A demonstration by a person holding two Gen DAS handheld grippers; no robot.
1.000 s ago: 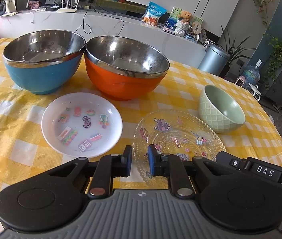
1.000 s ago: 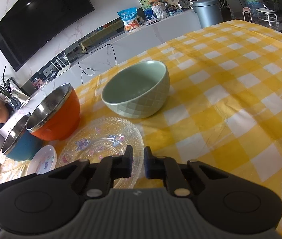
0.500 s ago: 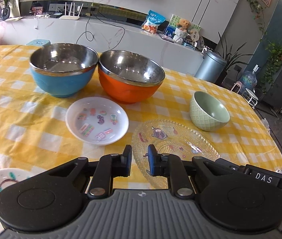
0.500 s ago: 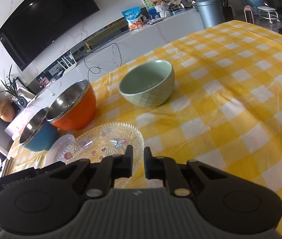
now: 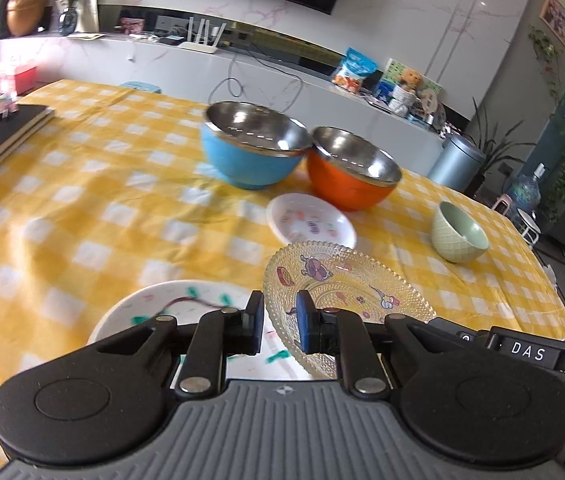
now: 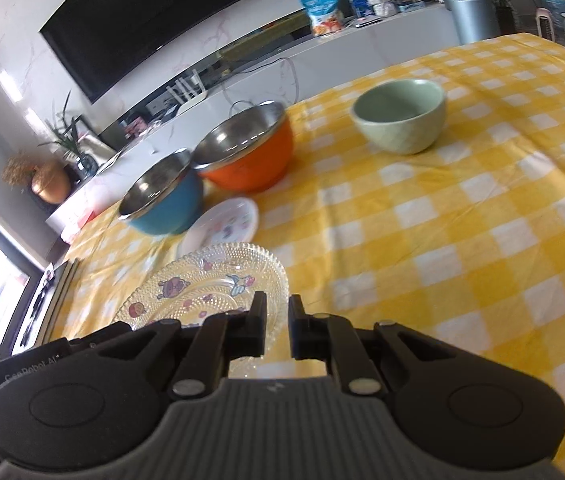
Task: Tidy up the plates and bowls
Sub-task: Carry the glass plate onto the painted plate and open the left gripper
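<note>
On the yellow-checked counter (image 5: 82, 208), going left to right, a white plate with green marks (image 5: 154, 312) lies under the left tongs (image 5: 279, 326), whose jaws stand slightly apart with the glass plate's near rim between them; whether they grip it I cannot tell. The glass plate (image 5: 338, 280) sits tilted, seemingly lifted, overlapping the white plate's right edge. The right tongs (image 6: 276, 330), jaws narrowly apart, appear empty at its other rim. Beyond lie a small sticker plate (image 5: 310, 222), a blue steel bowl (image 5: 252, 152), an orange bowl (image 5: 352, 172) and a green bowl (image 5: 458, 236). The left tongs are nearer for stacking leftward.
</note>
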